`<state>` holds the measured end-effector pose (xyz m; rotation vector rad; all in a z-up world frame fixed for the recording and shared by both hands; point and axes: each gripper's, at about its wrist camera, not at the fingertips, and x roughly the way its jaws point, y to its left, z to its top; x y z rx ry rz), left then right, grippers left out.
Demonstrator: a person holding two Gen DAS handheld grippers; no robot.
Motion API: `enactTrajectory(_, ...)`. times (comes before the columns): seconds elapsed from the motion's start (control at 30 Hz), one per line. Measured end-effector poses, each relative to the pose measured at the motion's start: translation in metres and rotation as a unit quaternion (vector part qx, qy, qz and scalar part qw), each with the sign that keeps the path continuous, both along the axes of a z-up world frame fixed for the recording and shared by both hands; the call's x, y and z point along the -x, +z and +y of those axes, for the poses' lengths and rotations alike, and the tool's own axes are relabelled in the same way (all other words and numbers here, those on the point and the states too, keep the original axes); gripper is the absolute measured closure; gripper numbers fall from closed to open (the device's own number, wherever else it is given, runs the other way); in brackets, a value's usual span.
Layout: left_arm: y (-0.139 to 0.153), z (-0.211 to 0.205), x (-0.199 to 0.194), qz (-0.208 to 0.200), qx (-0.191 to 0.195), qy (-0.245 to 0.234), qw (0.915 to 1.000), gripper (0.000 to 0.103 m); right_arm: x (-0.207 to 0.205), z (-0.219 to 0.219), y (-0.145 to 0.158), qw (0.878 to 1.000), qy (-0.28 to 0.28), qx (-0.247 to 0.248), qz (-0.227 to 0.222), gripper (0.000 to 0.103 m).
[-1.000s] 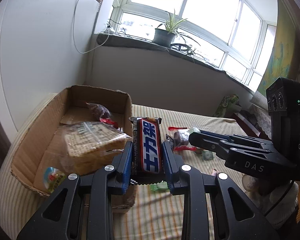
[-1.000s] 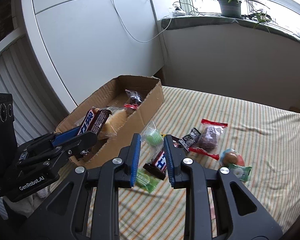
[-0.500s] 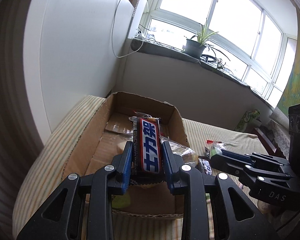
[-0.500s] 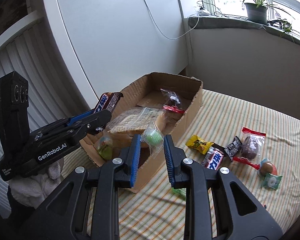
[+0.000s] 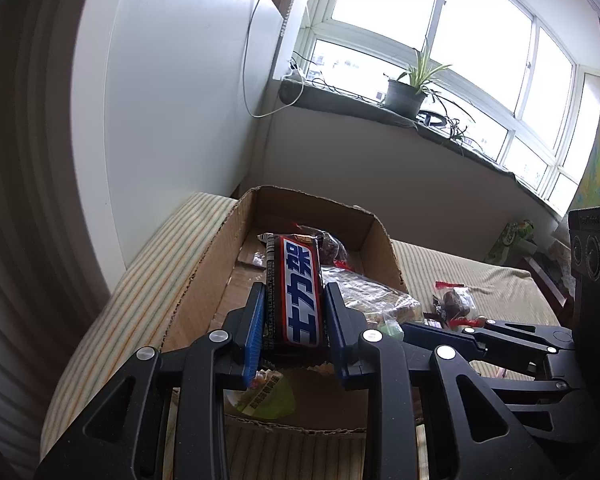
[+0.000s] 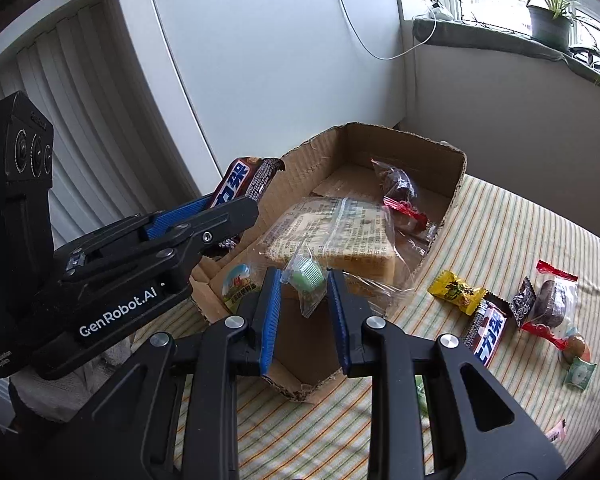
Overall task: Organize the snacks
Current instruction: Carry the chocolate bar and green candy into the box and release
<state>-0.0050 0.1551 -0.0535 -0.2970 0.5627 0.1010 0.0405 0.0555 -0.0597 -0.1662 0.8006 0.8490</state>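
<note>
The cardboard box (image 6: pixel 456 172) sits on the striped cloth (image 6: pixel 512 232), close to the wall, with the windowsill plant (image 6: pixel 550 26) far behind it. Inside the box, a bagged bread slice (image 6: pixel 340 236) lies in the middle, a wrapped cake (image 6: pixel 398 186) behind it, and a jelly cup (image 6: pixel 238 286) at the near end. To the right of the box, on the cloth, lie a small candy (image 6: pixel 456 292), a chocolate bar (image 6: pixel 488 330) and another bagged cake (image 6: pixel 554 300).

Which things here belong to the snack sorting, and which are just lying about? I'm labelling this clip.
Job:
- left gripper shut on chocolate bar
- right gripper shut on green sweet
- cardboard box
- loose snacks on the bed

Lying about:
- potted plant
- white cable
</note>
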Motion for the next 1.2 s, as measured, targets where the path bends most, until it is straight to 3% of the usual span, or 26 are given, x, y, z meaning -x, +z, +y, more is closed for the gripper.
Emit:
enactTrajectory(0.27,-0.002,0.006,0.000,0.004,0.005,0.009,0.9999,0.076,-0.003,0.005,-0.007,1.000,0.001,0.011,-0.003,0.078)
enactTrajectory(0.6,0.000,0.011,0.003,0.000,0.012,0.019,0.9997,0.072,-0.004,0.010,-0.006,1.000,0.005,-0.001,-0.001,0.069)
enactTrajectory(0.8,-0.001,0.019,0.006,-0.003,0.021,0.029,0.9994,0.072,-0.010,0.023,-0.008,1.000,0.022,-0.010,0.015,0.069)
enactTrajectory(1.13,0.000,0.028,0.012,-0.006,0.021,0.038,0.9990,0.072,-0.002,0.020,-0.001,1.000,0.028,-0.004,0.001,0.068)
enactTrajectory(1.2,0.002,0.027,0.013,-0.007,0.020,0.038,0.9990,0.072,0.000,0.017,0.000,1.000,0.023,-0.002,-0.007,0.062)
